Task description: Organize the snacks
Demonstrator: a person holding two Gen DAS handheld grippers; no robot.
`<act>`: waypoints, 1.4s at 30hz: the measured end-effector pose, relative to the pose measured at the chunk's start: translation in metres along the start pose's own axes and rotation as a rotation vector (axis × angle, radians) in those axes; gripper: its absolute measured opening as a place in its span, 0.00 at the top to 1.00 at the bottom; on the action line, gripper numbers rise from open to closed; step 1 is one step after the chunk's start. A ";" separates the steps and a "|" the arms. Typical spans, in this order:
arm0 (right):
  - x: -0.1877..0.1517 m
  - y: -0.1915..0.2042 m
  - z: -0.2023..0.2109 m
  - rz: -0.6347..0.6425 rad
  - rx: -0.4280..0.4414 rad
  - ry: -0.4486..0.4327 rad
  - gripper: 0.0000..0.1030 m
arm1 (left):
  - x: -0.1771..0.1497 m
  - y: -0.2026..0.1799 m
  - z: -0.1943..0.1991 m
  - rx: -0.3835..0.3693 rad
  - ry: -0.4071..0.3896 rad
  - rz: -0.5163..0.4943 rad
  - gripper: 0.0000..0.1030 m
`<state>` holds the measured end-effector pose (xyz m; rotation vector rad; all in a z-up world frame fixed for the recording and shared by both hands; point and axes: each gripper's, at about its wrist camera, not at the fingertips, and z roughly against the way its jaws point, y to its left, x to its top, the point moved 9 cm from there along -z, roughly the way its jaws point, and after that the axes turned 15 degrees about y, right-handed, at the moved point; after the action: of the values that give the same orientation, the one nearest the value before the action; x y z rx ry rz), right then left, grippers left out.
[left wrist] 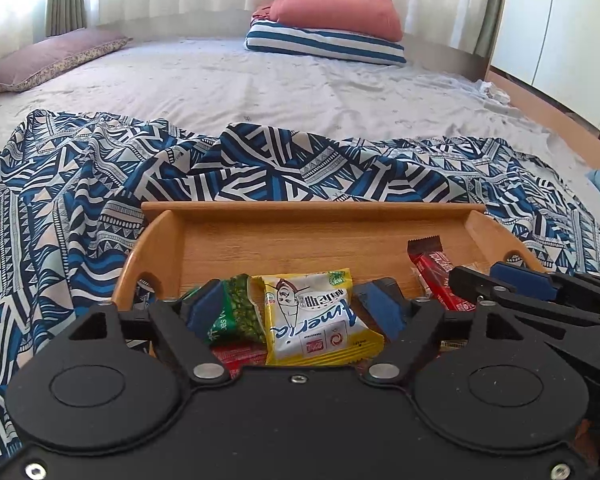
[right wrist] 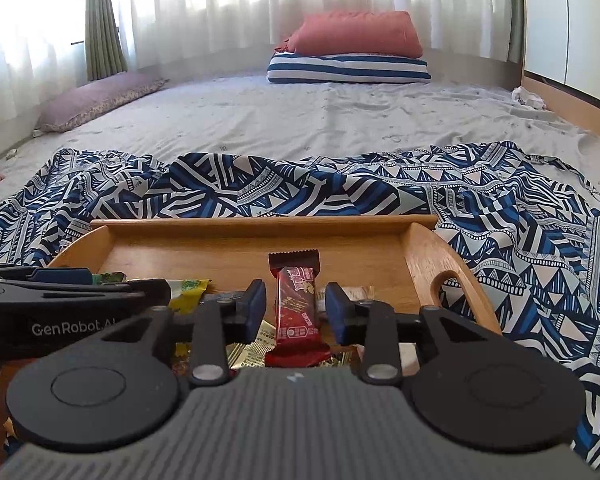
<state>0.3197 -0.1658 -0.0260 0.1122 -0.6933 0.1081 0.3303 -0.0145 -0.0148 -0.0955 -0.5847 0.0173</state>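
A wooden tray (left wrist: 312, 210) (right wrist: 260, 224) lies on a patterned cloth and holds several snack packets. In the left wrist view my left gripper (left wrist: 294, 308) stands open over the tray's near end. A yellow packet (left wrist: 316, 320) lies loose between its blue pads, and a green packet (left wrist: 240, 312) lies partly behind the left pad. In the right wrist view my right gripper (right wrist: 296, 306) is open around a red bar (right wrist: 296, 304) (left wrist: 436, 276), with a gap on each side. The bar lies flat on other wrappers. The two grippers sit side by side, and each shows at the edge of the other's view.
The tray sits on a blue-and-white patterned cloth (left wrist: 80, 208) spread over a grey bed sheet (left wrist: 260, 80). A striped pillow (left wrist: 324, 44) with a red one on top lies at the far end. A mauve pillow (left wrist: 52, 60) is at far left. White cupboards (left wrist: 572, 32) stand on the right.
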 end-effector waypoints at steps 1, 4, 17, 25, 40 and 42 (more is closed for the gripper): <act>0.000 0.000 0.004 0.002 -0.003 -0.006 0.44 | -0.001 0.001 0.003 -0.003 -0.001 0.003 0.20; -0.002 0.001 0.017 0.014 -0.008 -0.022 0.42 | -0.006 0.003 0.014 -0.017 0.000 0.013 0.17; -0.036 0.006 0.079 0.033 -0.026 -0.093 0.32 | -0.058 0.009 0.074 0.001 -0.008 -0.008 0.06; -0.077 0.013 0.107 0.042 -0.008 -0.123 0.29 | -0.105 0.013 0.104 -0.004 -0.035 -0.007 0.05; -0.148 0.006 0.088 0.011 -0.049 -0.062 0.25 | -0.178 0.011 0.087 0.023 0.047 0.013 0.05; -0.154 0.005 0.084 0.010 -0.059 -0.051 0.24 | -0.183 0.014 0.081 0.035 0.060 0.020 0.05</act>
<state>0.1487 -0.1822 -0.0604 0.0553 -0.7474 0.0949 0.1333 -0.0020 -0.0495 -0.0671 -0.5238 0.0438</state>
